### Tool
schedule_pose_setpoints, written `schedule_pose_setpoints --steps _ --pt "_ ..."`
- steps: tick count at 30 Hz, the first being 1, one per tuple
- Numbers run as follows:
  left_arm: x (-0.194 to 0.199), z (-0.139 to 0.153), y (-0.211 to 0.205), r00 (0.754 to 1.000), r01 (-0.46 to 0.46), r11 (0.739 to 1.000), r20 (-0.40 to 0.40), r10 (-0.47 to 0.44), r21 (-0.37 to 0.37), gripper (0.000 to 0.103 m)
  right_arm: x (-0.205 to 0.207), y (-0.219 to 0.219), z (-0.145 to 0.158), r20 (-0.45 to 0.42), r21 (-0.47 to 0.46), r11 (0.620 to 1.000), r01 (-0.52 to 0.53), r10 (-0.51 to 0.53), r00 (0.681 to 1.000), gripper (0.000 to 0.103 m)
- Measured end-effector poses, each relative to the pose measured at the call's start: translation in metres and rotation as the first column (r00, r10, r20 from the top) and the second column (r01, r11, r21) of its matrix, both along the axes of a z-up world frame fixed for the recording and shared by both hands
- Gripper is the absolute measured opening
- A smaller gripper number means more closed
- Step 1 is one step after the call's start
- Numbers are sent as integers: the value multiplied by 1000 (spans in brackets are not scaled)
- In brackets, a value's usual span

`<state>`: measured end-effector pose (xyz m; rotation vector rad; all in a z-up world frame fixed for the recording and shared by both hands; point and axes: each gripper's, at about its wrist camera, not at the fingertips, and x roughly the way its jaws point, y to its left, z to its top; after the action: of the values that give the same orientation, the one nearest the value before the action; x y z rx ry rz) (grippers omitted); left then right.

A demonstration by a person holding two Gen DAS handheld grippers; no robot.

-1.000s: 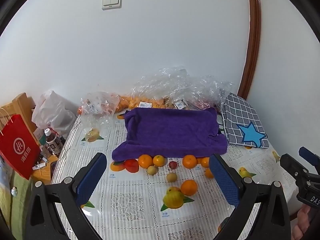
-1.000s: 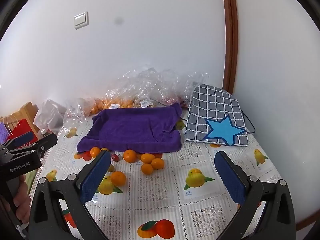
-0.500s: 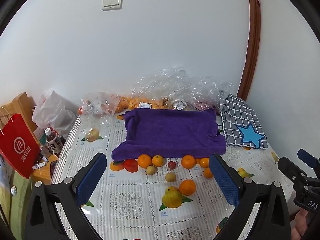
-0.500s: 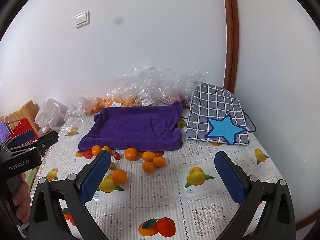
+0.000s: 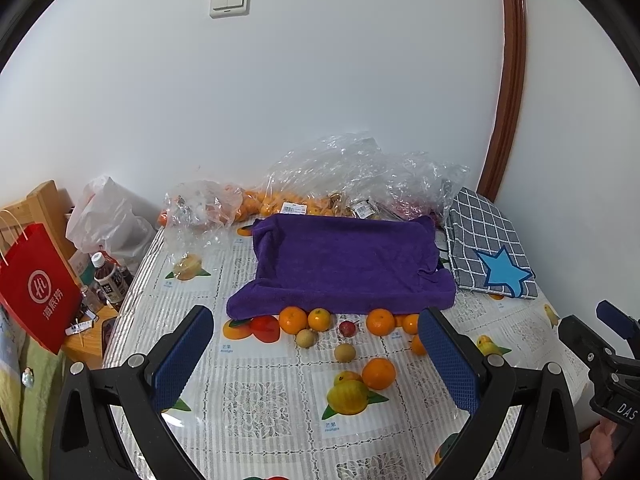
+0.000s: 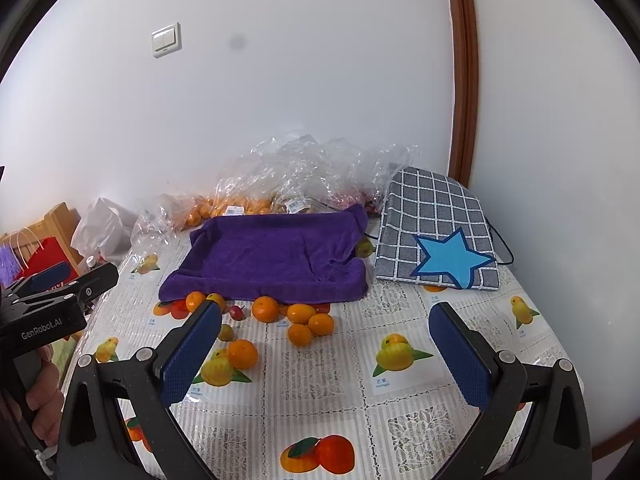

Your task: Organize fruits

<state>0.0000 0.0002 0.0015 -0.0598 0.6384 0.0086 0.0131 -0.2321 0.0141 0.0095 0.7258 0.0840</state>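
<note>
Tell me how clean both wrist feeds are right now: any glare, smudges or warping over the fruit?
Left wrist view: even soft light, loose oranges sharp, the door trim bowed by the fisheye, faint glare on the plastic bags. Right wrist view: equally sharp, a dark smudge over the wall, clear of the fruit, and black corners.

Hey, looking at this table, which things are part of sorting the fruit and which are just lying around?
Part of the job:
loose oranges
small red fruit
small tan fruits
purple towel

Just lying about:
checked cushion
clear plastic bags
red paper bag
bottle
</note>
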Motion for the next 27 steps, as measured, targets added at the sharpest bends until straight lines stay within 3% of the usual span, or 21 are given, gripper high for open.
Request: schedule_pose_setpoints --steps 27 --pt "-2 -6 4 1000 -5 1000 2 5 -5 103 -2 -1 -4 4 13 1000 4 -4 1000 102"
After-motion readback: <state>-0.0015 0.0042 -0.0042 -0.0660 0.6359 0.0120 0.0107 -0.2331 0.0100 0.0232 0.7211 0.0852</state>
